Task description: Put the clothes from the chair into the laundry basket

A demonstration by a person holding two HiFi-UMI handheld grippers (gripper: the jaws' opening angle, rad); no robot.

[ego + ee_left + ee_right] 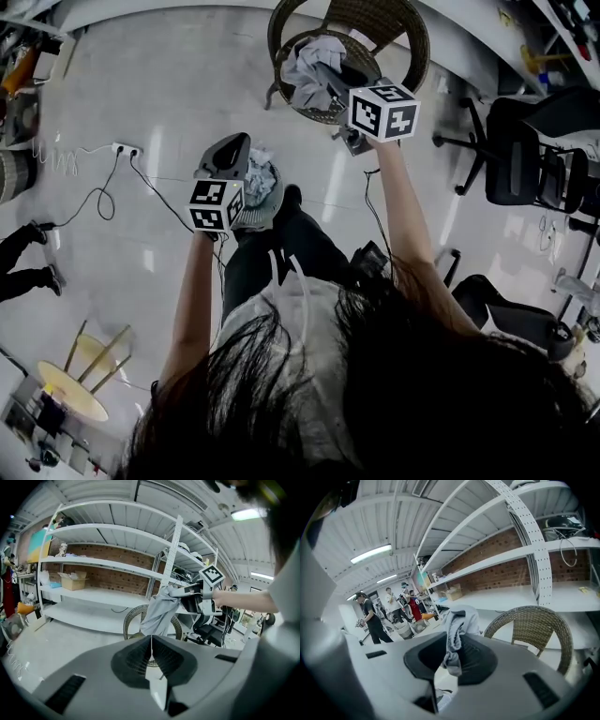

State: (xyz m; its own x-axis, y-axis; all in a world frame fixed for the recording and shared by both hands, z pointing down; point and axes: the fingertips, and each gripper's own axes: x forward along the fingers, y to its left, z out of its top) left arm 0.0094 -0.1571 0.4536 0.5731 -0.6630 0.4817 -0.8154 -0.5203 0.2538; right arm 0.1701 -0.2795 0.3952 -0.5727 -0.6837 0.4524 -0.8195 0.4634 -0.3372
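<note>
My right gripper [330, 82] is shut on a grey garment [305, 66] and holds it over the seat of the wicker chair [412, 37]. In the right gripper view the garment [457, 632] hangs bunched between the jaws of the right gripper [452, 654], with the chair [536, 623] behind it. My left gripper [228, 155] hovers over the laundry basket [255, 217], which has pale clothes in it. The jaws of the left gripper [151, 651] are shut with nothing in them. From there the garment [158, 611] dangles in front of the chair [132, 617].
Black office chairs [525, 159] stand to the right. A power strip with cables [125, 148] lies on the floor at left. White shelving [108, 564] runs along the brick wall behind the chair. Several people [370, 618] stand far off.
</note>
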